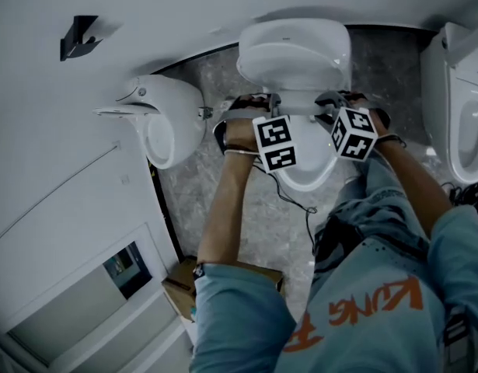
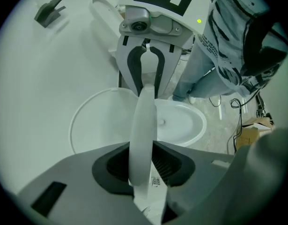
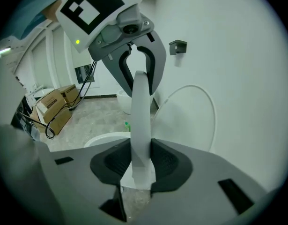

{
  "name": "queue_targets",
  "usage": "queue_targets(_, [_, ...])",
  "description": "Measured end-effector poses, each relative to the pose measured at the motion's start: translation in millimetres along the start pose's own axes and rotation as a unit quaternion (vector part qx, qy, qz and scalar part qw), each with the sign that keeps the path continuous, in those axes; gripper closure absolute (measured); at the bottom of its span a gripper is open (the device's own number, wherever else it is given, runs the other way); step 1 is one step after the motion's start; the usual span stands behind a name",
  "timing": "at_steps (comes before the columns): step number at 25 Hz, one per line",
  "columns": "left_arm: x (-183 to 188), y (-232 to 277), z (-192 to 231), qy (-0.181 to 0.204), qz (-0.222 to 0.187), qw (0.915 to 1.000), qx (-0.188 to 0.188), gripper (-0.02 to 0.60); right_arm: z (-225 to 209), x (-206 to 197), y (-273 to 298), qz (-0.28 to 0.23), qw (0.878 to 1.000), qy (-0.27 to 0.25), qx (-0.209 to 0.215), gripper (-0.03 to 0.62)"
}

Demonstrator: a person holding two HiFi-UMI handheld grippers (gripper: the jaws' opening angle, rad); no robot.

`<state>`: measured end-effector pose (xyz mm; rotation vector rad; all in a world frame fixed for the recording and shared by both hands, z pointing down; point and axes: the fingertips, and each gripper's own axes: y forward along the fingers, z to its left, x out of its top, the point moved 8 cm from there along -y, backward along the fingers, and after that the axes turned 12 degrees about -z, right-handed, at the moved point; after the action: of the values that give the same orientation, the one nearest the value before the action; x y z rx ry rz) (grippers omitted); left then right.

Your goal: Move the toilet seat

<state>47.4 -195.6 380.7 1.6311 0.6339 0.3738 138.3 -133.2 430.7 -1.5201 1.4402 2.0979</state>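
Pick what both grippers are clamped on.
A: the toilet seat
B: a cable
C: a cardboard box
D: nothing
A: the left gripper and the right gripper each pinch the thin white seat edge-on between their pads.

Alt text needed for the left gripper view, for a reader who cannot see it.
The left claw is clamped on a white toilet seat, seen edge-on and raised off the open bowl. Opposite, the right claw grips the seat's far side, with a person's legs behind it.
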Motion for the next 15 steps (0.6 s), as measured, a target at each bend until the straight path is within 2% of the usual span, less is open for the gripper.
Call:
queue_targets(10, [-2.8, 13.3, 68.2, -0.008, -0.003, 0.9995, -0.031, 0.451, -54.0, -0.5, 6.4, -0.011, 0.996, 0.046, -0.077, 0.493])
queue_targets(15, [-2.4, 18.9, 90.3, -0.010, -0.004, 0.9995, -0.031, 0.442, -72.0, -3.1, 10.1, -0.009, 0.994, 0.055, -0.097, 0.487])
